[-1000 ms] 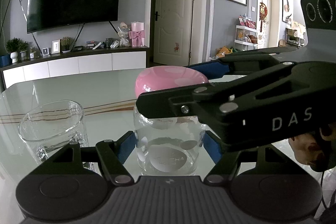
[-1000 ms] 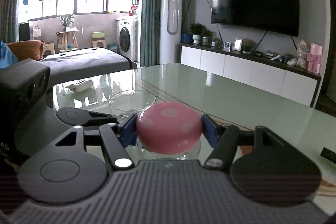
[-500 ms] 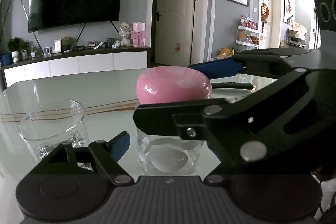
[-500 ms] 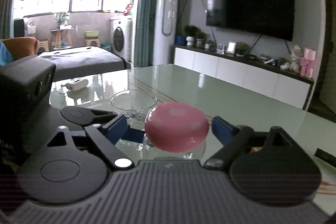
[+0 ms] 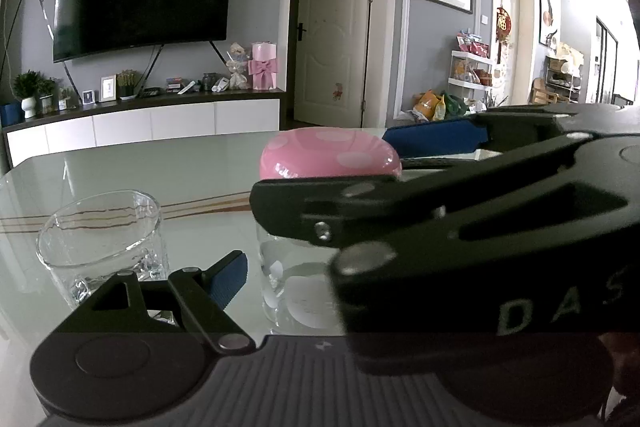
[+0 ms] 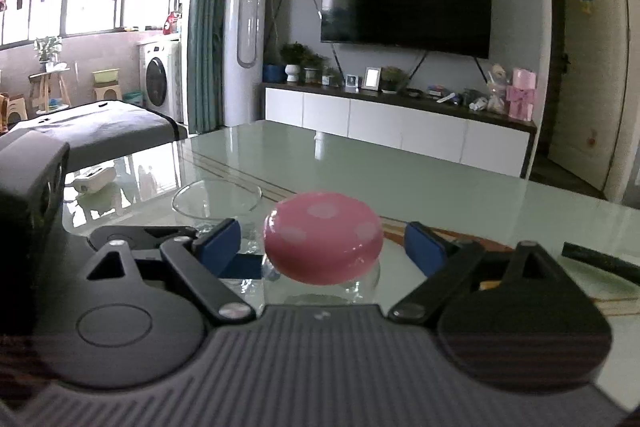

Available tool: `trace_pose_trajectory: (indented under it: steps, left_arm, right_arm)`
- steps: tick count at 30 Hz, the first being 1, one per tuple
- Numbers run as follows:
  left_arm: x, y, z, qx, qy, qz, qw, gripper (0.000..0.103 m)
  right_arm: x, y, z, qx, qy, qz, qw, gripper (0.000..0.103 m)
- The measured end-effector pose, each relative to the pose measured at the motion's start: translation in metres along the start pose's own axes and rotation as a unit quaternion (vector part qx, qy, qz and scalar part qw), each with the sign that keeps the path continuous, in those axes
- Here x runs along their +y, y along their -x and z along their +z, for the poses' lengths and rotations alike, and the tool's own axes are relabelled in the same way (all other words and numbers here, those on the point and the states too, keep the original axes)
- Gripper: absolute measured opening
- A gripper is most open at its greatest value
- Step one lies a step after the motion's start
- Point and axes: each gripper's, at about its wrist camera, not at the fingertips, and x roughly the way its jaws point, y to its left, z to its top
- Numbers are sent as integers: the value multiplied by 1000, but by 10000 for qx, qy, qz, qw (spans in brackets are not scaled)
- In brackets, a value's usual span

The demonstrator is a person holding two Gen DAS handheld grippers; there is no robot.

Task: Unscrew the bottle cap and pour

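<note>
Up close, a small clear glass bottle (image 5: pixel 304 291) is standing upright on a glossy pale green glass worktop (image 5: pixel 160 171), and a rounded pink cap with paler pink dots (image 5: pixel 330 157) is sitting on top of it.

From the left wrist view, the left gripper (image 5: pixel 316 279) is pointing at the bottle's body. Its one visible blue pad (image 5: pixel 226 277) is standing just left of the glass without touching it, so its jaws are sitting open; the other pad is hidden behind the right gripper. A clear drinking glass (image 5: pixel 100 239) is standing to the left of the bottle, near it and apart.

From the right wrist view, the right gripper (image 6: pixel 322 247) is sitting level with the pink cap (image 6: pixel 322 237). Its blue pads (image 6: pixel 220 243) are standing on either side of the cap with a gap at each side, so these jaws are open too and gripping nothing. The drinking glass (image 6: pixel 218 201) is showing beyond and to the left of the cap.

Farther back, a dark television (image 6: pixel 406 1) is hanging on a grey wall above a long white cabinet (image 6: pixel 400 125).
</note>
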Motion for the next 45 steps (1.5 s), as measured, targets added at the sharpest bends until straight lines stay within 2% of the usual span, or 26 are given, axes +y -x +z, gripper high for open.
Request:
trace_pose_trajectory:
  steps: [3, 8, 14, 20, 29, 45]
  left_arm:
    - [1, 0, 1, -7, 3, -5, 10000, 85]
    - [1, 0, 1, -11, 5, -18, 10000, 85]
    - [3, 0, 1, 2, 13, -19, 10000, 80]
    - [3, 0, 1, 23, 10, -13, 10000, 75]
    - [4, -1, 2, 32, 11, -22, 10000, 74]
    - [6, -2, 3, 37, 16, -33, 10000, 74]
  right_arm:
    - [2, -3, 0, -1, -11, -148, 9999, 89]
    - [3, -7, 2, 27, -84, -252, 9996, 80]
    - [5, -8, 4, 22, -84, -245, 9997, 75]
    - [8, -9, 6, 103, 45, -226, 9997, 67]
    - [6, -10, 9, 159, 158, -109, 9997, 66]
    - [-9, -9, 14, 197, 380, 465, 9980, 66]
